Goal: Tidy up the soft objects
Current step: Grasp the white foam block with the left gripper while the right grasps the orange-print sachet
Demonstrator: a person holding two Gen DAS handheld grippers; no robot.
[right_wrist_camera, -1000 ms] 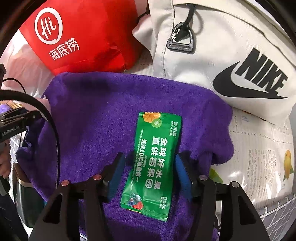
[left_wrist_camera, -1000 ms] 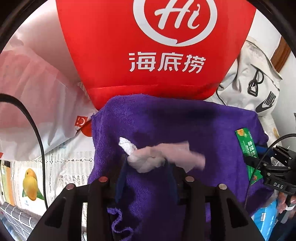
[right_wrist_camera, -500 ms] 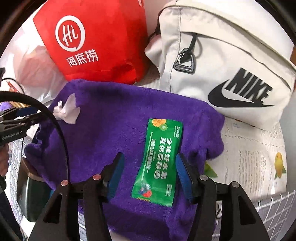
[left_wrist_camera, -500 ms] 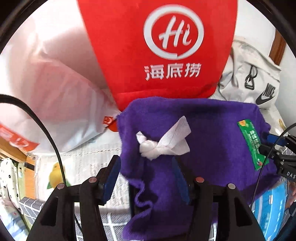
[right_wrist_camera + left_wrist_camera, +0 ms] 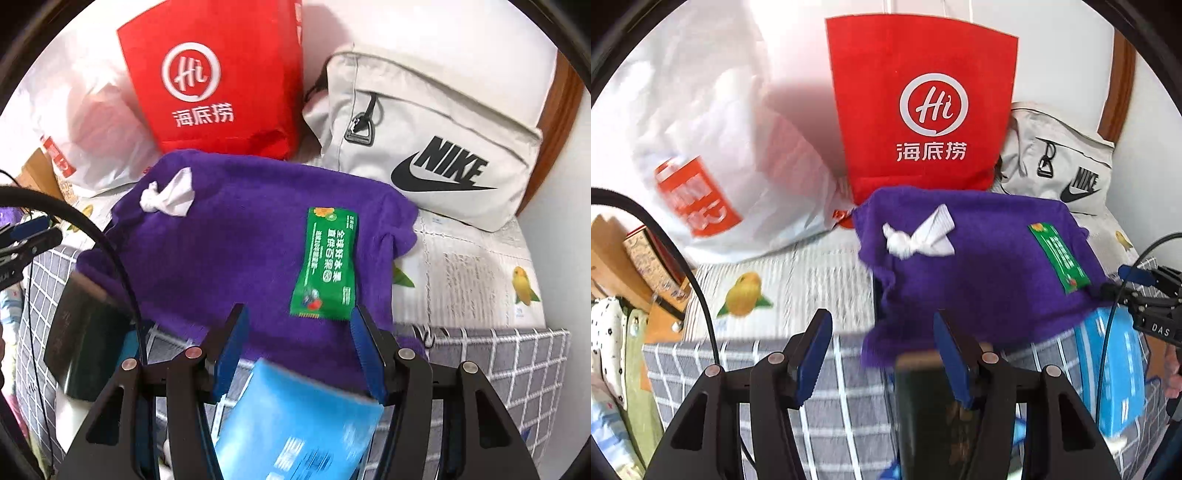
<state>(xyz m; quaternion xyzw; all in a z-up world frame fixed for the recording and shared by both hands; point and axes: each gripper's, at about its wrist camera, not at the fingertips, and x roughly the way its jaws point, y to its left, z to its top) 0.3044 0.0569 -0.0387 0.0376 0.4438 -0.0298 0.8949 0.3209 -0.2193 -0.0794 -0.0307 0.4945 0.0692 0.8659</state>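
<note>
A purple towel (image 5: pixel 990 266) (image 5: pixel 229 254) lies spread over things on the bed. On its left part rests a crumpled white tissue (image 5: pixel 916 236) (image 5: pixel 168 195), and on its right part a green snack packet (image 5: pixel 1058 254) (image 5: pixel 327 266). My left gripper (image 5: pixel 882 332) is open and empty, back from the towel's near left corner. My right gripper (image 5: pixel 299 321) is open too, with the packet's lower end just beyond its fingertips. Each gripper shows at the edge of the other's view.
A red paper bag (image 5: pixel 919 103) (image 5: pixel 214 81), a white plastic bag (image 5: pixel 713 147) and a pale Nike bag (image 5: pixel 436 147) stand behind the towel. A blue packet (image 5: pixel 295 424) and a dark box (image 5: pixel 85 332) lie near its front edge. A checked cloth (image 5: pixel 842 391) covers the bed's near side.
Both grippers have drawn back and up from the towel. The left jaws opened off the tissue, which stays on the towel. The green packet has not moved.
</note>
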